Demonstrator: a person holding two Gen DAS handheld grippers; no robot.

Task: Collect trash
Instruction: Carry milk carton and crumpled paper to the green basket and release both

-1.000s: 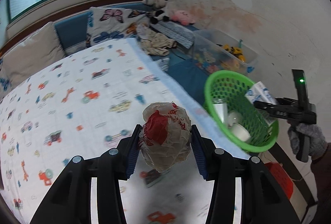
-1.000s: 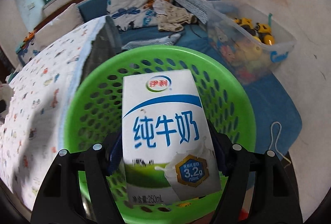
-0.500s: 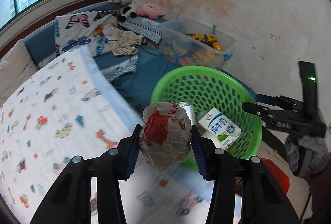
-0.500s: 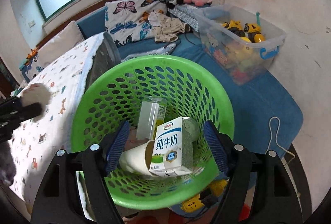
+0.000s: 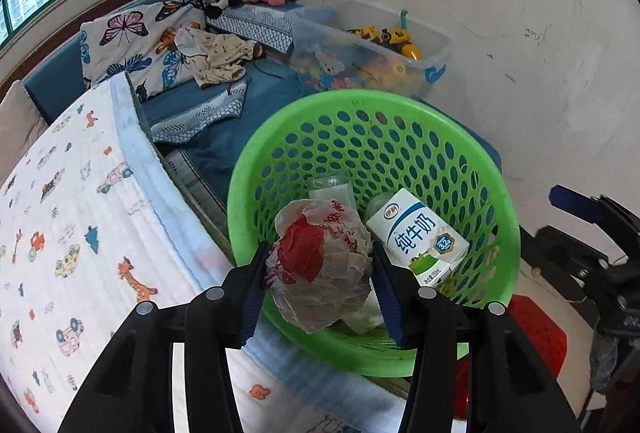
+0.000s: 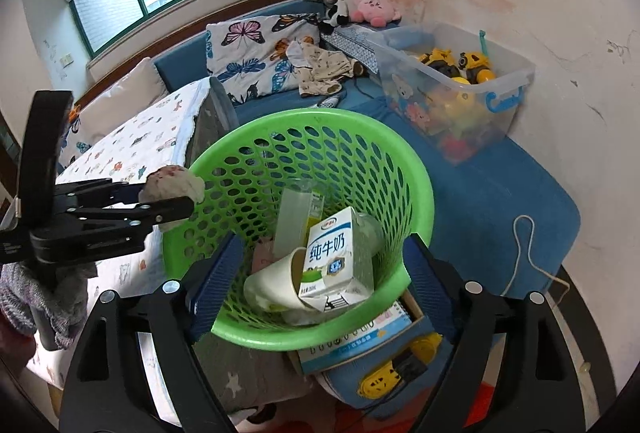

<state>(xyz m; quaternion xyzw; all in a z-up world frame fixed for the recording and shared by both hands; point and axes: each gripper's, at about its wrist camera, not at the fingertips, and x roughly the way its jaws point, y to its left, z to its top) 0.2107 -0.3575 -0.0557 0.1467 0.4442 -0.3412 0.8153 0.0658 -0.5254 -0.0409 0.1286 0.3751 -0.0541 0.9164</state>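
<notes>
One carton (image 6: 338, 253) now lies in your basket (image 6: 416, 193) (right gripper (image 6: 316, 281) just spread, empty); left gripper (image 5: 318, 273), clamping the paper wad (image 5: 320, 265), arrives over it.

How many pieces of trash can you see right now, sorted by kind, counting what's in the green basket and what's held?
Milk carton: 1
Paper cup: 1
Tall clear carton: 1
Crumpled paper wrapper, held in the left gripper: 1
Total: 4, with three in the green basket; anything beneath them is hidden.
</notes>
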